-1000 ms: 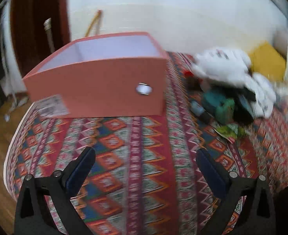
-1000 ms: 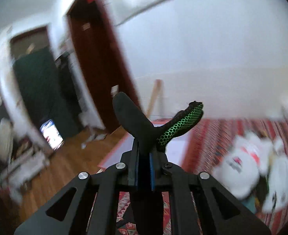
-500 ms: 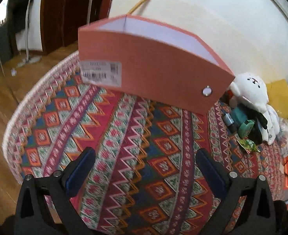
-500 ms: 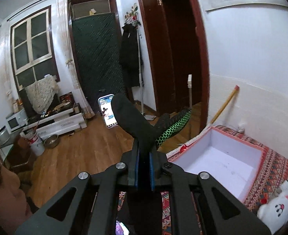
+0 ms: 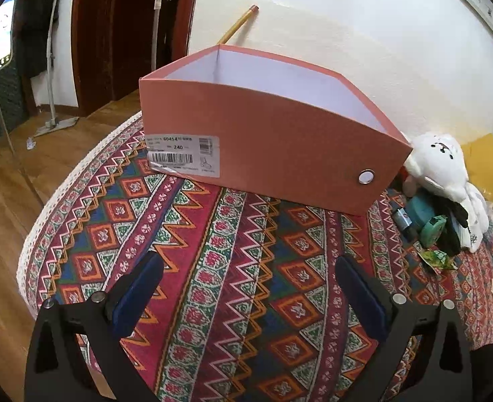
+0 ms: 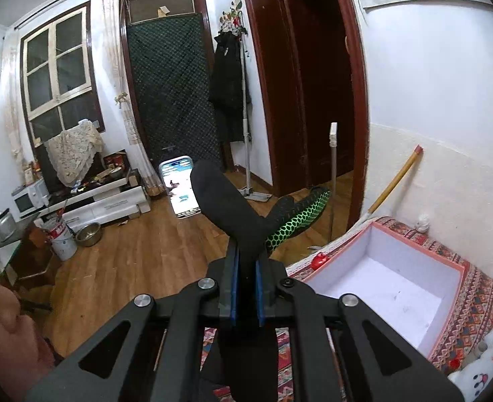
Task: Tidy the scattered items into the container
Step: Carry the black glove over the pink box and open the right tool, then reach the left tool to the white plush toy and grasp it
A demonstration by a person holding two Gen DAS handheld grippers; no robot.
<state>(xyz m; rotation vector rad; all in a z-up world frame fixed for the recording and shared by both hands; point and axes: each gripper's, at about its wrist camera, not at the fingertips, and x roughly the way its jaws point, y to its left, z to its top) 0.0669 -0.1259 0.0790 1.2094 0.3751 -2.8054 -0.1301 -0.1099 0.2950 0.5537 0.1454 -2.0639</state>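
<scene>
Salmon-pink cardboard shoebox (image 5: 266, 147) with a white inside stands open-topped on the red, blue and green zigzag-patterned cloth (image 5: 213, 268), near the white wall. In the left wrist view it sits ahead of the left gripper (image 5: 246, 291), well apart from the fingertips, with a white barcode label (image 5: 183, 155) on its near side and a metal eyelet (image 5: 366, 177) toward its right end. The left gripper's jaws stand wide apart with only the patterned cloth showing between the blue pads (image 5: 139, 288).

Right of the box lies the heap of scattered things: a white plush toy (image 5: 440, 167), a teal round object (image 5: 427, 221), a small green packet (image 5: 435, 258) and a yellow flat piece (image 5: 487, 171) against the wall.

In the right wrist view, the right gripper (image 6: 246, 288) is clamped tight on a black glove with a green honeycomb pattern (image 6: 243, 221); the glove's fingers stick up and fan out above the blue pads. The box (image 6: 380, 288) lies lower right of this gripper, its white floor bare, and the glove is held left of it, over the wooden floor (image 6: 129, 254) rather than above the opening. The plush toy (image 6: 481, 375) shows at the bottom right corner, just beside the box's near corner.
</scene>
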